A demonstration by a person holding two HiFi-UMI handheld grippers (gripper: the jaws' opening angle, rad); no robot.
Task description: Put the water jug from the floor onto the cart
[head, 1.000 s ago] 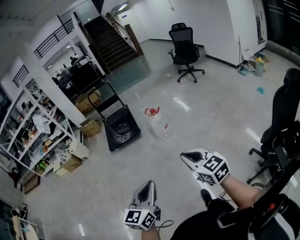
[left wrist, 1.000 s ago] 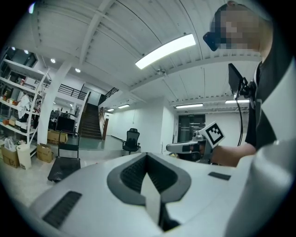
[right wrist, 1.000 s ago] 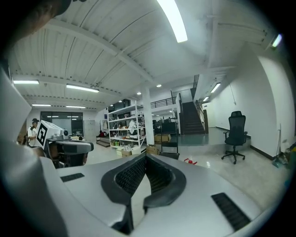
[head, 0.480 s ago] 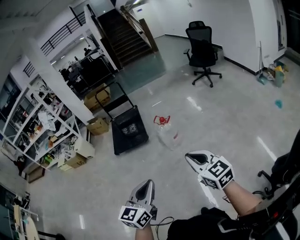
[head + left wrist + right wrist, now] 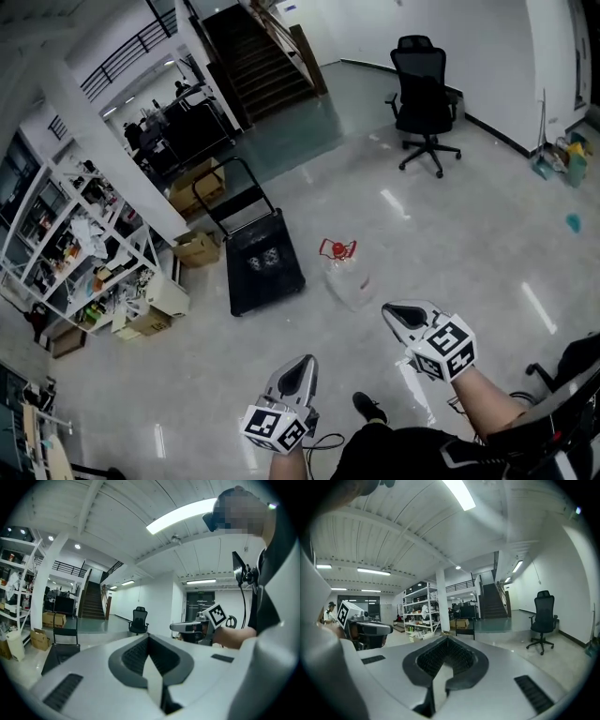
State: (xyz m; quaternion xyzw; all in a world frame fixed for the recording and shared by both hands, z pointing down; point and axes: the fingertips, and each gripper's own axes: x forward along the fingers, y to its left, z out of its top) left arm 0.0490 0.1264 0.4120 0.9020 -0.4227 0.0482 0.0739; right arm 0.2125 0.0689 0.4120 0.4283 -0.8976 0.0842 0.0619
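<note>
A: State of left claw [image 5: 302, 363]?
B: Jaws together, nothing between them. Held low, pointing forward, roughly level.
A: And right claw [image 5: 392, 310]?
B: Jaws together as well, empty. It sits ahead of the other one, well apart from it; bare forearm [image 5: 487, 398] runs back to lower right.

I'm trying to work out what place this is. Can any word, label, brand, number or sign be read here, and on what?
No text is legible anywhere.
Green sign above the dark doors: too small to read.
Cardboard box near the shelves: any print too small to read.
Cube on the left claw and cube on the right claw: black-and-white square patterns only, no letters.
</note>
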